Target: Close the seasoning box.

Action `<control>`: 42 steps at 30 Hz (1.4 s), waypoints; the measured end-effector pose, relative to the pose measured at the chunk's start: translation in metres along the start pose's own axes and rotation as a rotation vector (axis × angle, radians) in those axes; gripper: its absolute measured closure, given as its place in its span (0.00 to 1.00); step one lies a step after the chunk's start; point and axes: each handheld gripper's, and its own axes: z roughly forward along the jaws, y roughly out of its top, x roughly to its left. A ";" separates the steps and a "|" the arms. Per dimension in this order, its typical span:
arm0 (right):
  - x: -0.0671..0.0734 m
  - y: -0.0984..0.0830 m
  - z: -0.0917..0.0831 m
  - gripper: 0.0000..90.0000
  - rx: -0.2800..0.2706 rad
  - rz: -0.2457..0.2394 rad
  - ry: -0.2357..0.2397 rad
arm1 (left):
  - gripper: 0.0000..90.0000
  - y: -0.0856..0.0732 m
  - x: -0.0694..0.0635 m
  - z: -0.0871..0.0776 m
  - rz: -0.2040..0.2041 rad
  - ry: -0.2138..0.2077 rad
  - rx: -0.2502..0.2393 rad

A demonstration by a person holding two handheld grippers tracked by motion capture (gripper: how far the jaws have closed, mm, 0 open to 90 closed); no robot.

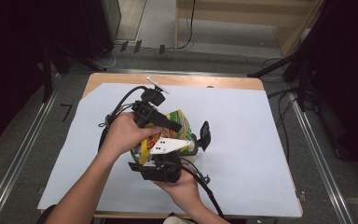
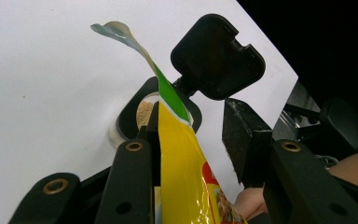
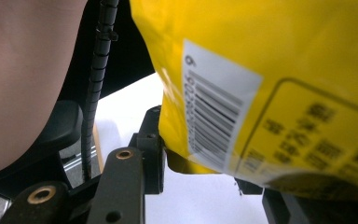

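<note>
Tilting over the middle of the white-covered table (image 1: 242, 140), the yellow and green packet (image 2: 184, 163) points its torn top corner down at the mouth of a small jar (image 2: 142, 114) of pale powder, whose black flip lid (image 2: 219, 58) stands open just beyond. The left gripper (image 2: 198, 135) has the packet between its jaws, against the left one with a gap to the right one, so I cannot tell if it is clamped. The right gripper (image 3: 205, 179) sits at the packet's barcoded lower end, jaws part-open either side of it; whether they press on it I cannot tell.
</note>
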 end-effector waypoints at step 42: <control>-0.001 0.005 0.001 0.69 0.024 -0.006 0.003 | 0.72 -0.001 0.005 -0.003 -0.008 -0.011 -0.010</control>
